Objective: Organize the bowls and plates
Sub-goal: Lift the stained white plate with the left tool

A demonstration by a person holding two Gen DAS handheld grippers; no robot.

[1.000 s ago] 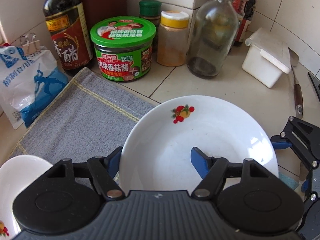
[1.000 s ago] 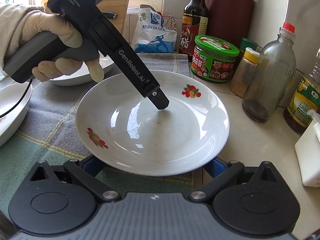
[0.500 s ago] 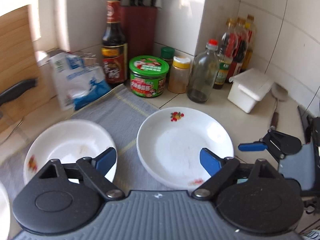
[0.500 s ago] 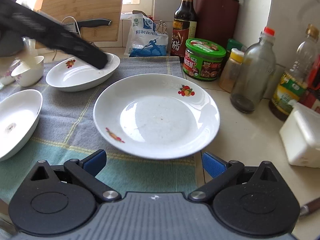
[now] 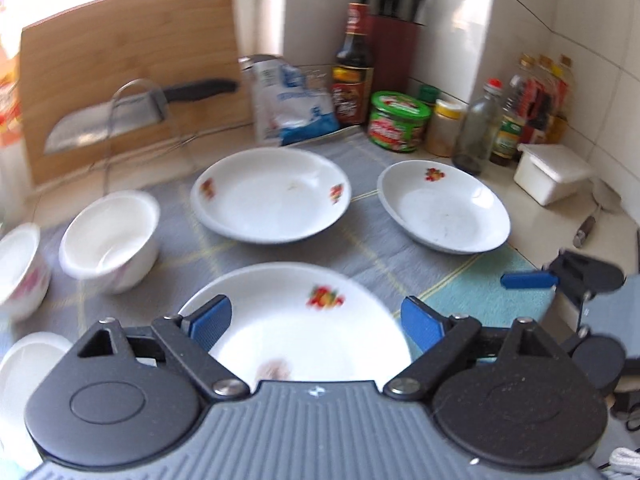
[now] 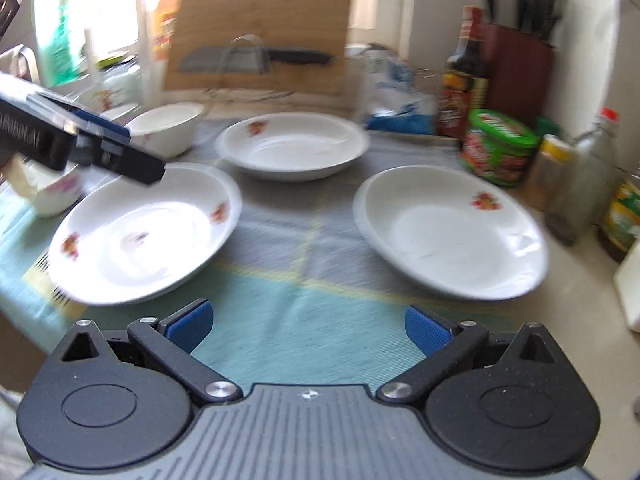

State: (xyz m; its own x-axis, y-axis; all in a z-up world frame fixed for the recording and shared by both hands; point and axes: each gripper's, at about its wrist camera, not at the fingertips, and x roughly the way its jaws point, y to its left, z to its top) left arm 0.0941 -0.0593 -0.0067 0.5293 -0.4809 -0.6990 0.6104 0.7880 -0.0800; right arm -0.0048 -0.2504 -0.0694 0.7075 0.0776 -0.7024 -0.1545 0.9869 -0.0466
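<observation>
Three white plates with fruit prints lie on a grey-green cloth [image 6: 304, 280]. In the left wrist view one plate [image 5: 296, 320] is just below my open left gripper [image 5: 316, 320], one [image 5: 272, 194] is at the back middle, one [image 5: 444, 208] at the right. In the right wrist view they show at the left [image 6: 148, 232], back [image 6: 292, 146] and right [image 6: 448, 232]. Small white bowls [image 5: 110, 236] stand at the left. My right gripper [image 6: 308, 326] is open and empty over the cloth. The left gripper [image 6: 100, 148] shows at its far left.
Jars and bottles [image 5: 400, 120] line the tiled back corner, with a knife block [image 5: 394, 40], a salt bag [image 5: 288, 100] and a white box [image 5: 552, 176]. A cutting board [image 5: 120, 72] with a cleaver [image 5: 108, 124] on a rack stands behind. A utensil [image 5: 588, 228] lies at the right.
Both grippers have pulled back and up from the right plate, so more of the counter shows. My left gripper has swung left over the nearest plate. Both views are motion-blurred.
</observation>
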